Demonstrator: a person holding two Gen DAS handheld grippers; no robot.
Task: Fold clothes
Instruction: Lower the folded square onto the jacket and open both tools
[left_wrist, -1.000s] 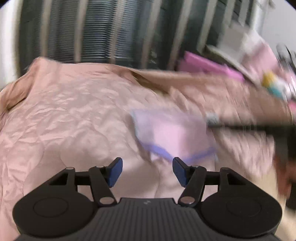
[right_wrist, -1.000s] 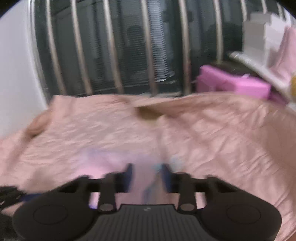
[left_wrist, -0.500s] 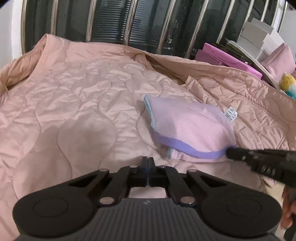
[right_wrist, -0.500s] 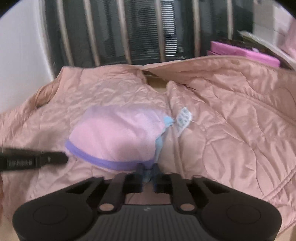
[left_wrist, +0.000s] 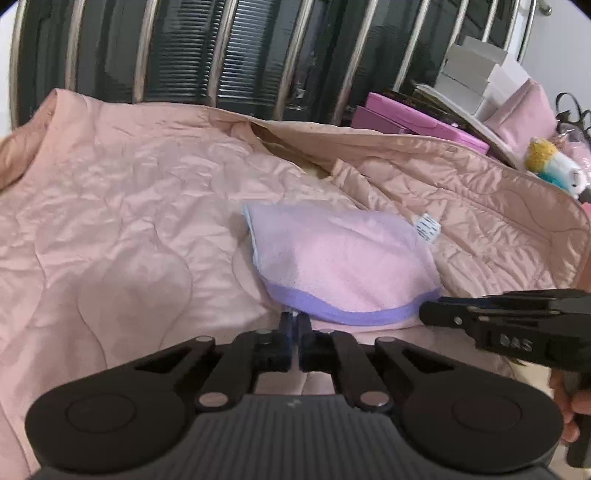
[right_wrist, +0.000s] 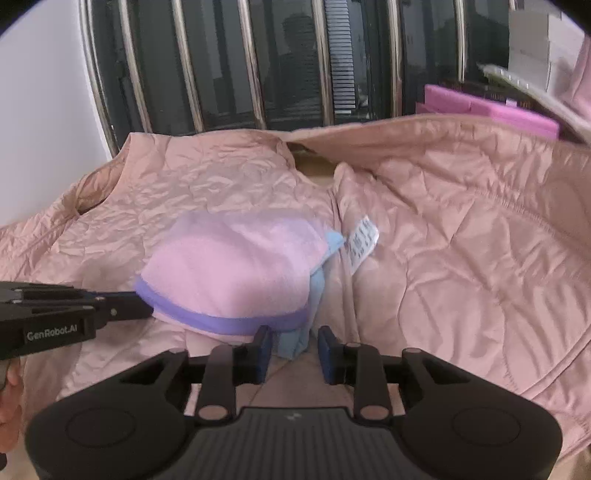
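Observation:
A small folded pink garment (left_wrist: 343, 262) with a purple hem and light blue trim lies on a spread-out pink quilted jacket (left_wrist: 122, 221). It also shows in the right wrist view (right_wrist: 232, 269), on the jacket (right_wrist: 461, 240). My left gripper (left_wrist: 294, 323) is shut, its tips at the purple hem's near edge. My right gripper (right_wrist: 293, 345) is open, its fingers either side of the garment's blue corner (right_wrist: 295, 341). In the left wrist view the right gripper (left_wrist: 428, 314) reaches in from the right at the hem.
A white care label (left_wrist: 427, 228) lies on the jacket beside the garment. Behind are a window with metal bars (left_wrist: 236, 55), pink boxes (left_wrist: 406, 122), white boxes (left_wrist: 476, 74) and a plush toy (left_wrist: 554, 166) at the right.
My left gripper closed from open and now sits at the purple hem. My right gripper, shut on the blue corner half a second ago, has opened. The garment has settled on the jacket.

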